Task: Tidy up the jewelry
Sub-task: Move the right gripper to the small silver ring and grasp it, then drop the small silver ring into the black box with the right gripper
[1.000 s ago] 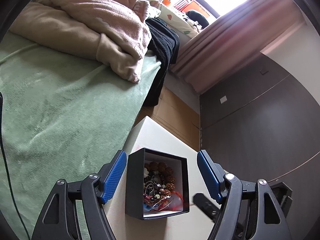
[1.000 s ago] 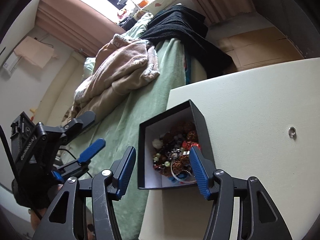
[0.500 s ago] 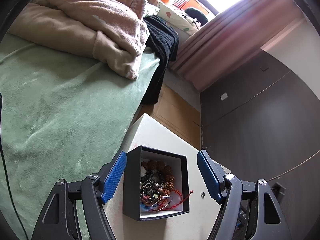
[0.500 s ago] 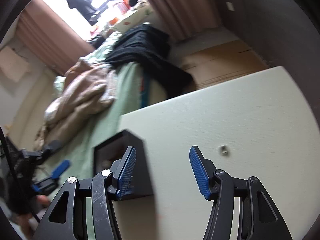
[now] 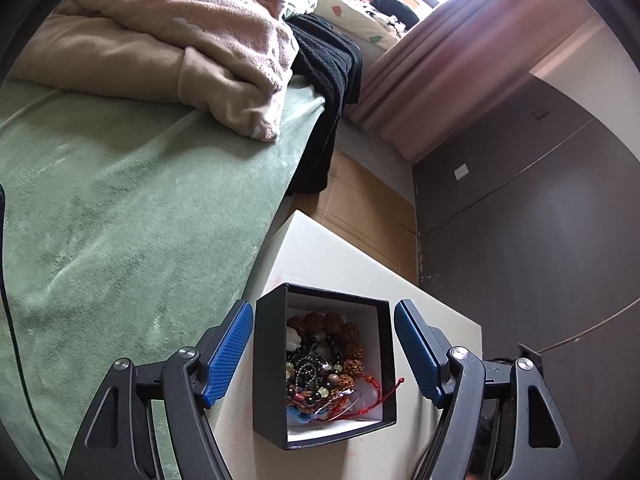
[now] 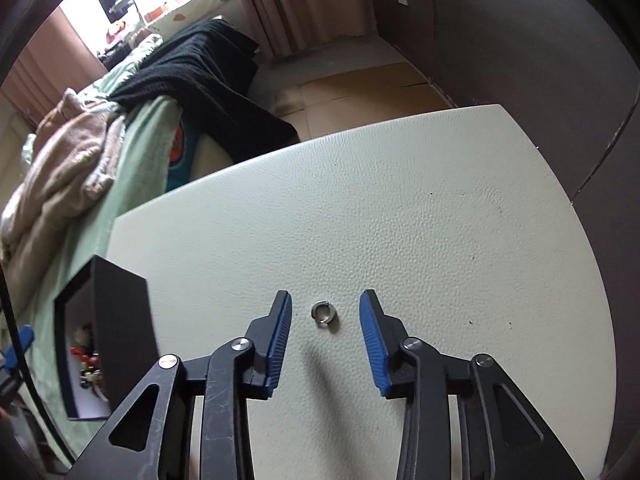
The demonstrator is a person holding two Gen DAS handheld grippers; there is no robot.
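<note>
A black jewelry box [image 5: 324,368] with a white lining sits on the cream table [image 5: 332,264], filled with several beaded bracelets and a red cord. My left gripper [image 5: 323,354] stands open, its blue pads on either side of the box without touching it. In the right wrist view a small silver ring [image 6: 323,313] lies flat on the table [image 6: 400,220]. My right gripper [image 6: 325,322] is closing, the ring lying between its blue pads [image 6: 280,340], which do not touch it. The box [image 6: 116,332] stands at the left there.
A bed with a green blanket [image 5: 120,220], a beige quilt [image 5: 180,40] and a black knit cloth [image 5: 332,76] runs along the table's left side. Dark cabinet doors [image 5: 540,220] stand on the right. Cardboard covers the floor [image 6: 360,92] beyond the table.
My right gripper has swung right from the box to the ring, tipped downward, and its jaws have narrowed. The left gripper has stayed over the box.
</note>
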